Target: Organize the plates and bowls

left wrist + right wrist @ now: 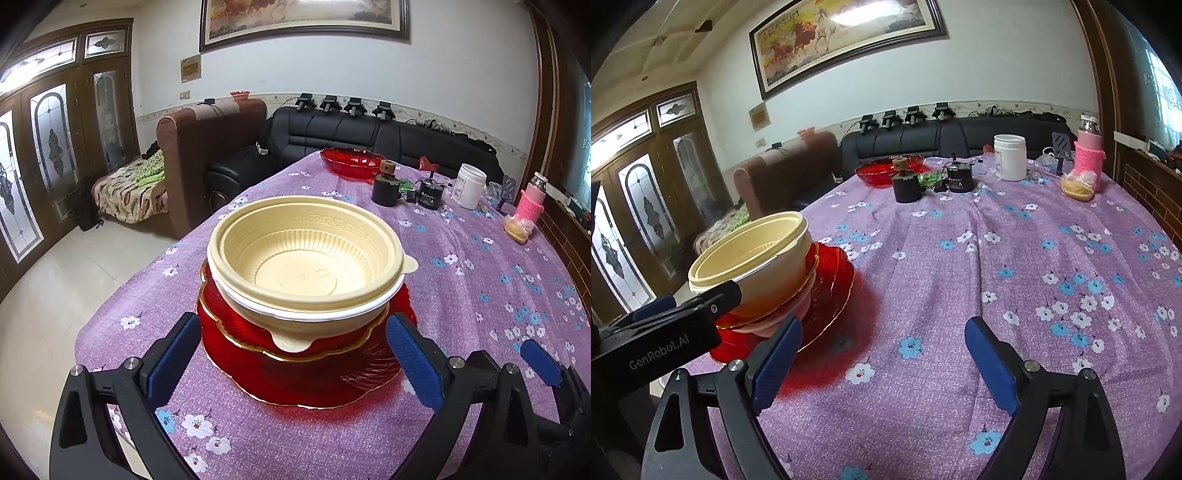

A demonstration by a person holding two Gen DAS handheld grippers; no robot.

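Observation:
Two nested cream bowls [306,258] sit on a small gold-rimmed red plate [236,328], which lies on a larger red plate [306,376] near the table's left edge. My left gripper [294,325] is open, its blue pads on either side of the stack's near edge. In the right wrist view the same bowls [757,258] and plates [831,284] are at the left, with the left gripper [665,332] in front of them. My right gripper [882,328] is open over bare tablecloth to the right of the stack, nothing between its fingers. A red glass bowl [351,162] stands at the far end.
The purple flowered tablecloth [960,258] covers the table. At the far end stand two black cups [907,188], a white jar [1010,157], a pink bottle [1087,158] and a bag of food [1076,186]. The table's left edge [155,258] drops to the floor; sofas stand behind.

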